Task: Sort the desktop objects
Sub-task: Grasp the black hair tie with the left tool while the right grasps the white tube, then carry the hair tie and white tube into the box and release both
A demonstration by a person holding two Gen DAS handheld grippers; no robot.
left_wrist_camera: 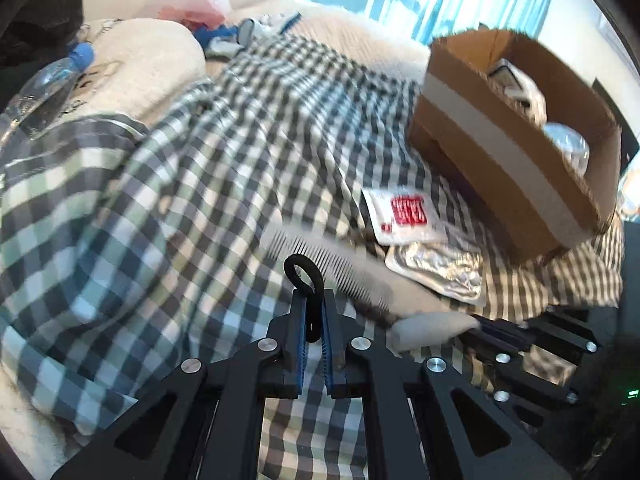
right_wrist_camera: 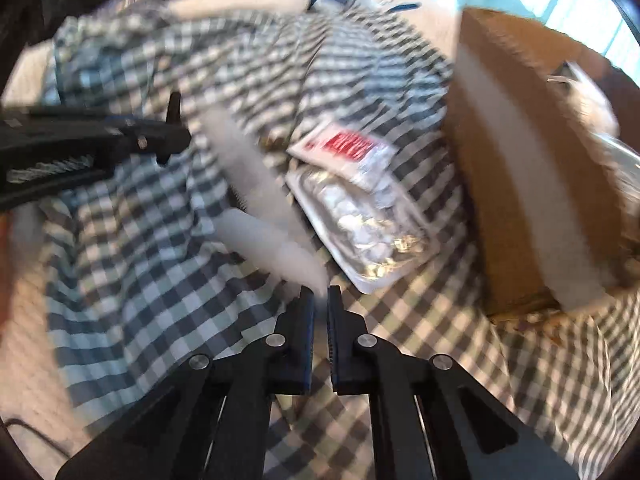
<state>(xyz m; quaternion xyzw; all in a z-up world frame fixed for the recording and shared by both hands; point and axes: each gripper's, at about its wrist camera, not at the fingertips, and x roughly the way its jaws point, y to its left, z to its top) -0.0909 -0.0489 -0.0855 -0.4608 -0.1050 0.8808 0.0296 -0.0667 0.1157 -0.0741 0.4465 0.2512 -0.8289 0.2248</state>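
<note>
My left gripper (left_wrist_camera: 314,300) is shut on a black hair tie (left_wrist_camera: 306,280), whose loop sticks up above the fingertips; it also shows at the left of the right wrist view (right_wrist_camera: 172,128). My right gripper (right_wrist_camera: 320,294) is shut on the end of a white comb (right_wrist_camera: 276,236), which also shows in the left wrist view (left_wrist_camera: 332,268). A white packet with a red label (left_wrist_camera: 406,214) lies on a silver foil packet (left_wrist_camera: 440,268) beside a cardboard box (left_wrist_camera: 516,144). In the right wrist view the red-label packet (right_wrist_camera: 344,148), foil packet (right_wrist_camera: 360,224) and box (right_wrist_camera: 532,160) are blurred.
All of it lies on a checkered cloth (left_wrist_camera: 200,168) over a bed. The box holds several items. A clear water bottle with a blue cap (left_wrist_camera: 44,88) and a white pillow (left_wrist_camera: 140,64) sit far left. Small blue and white items (left_wrist_camera: 228,38) lie at the back.
</note>
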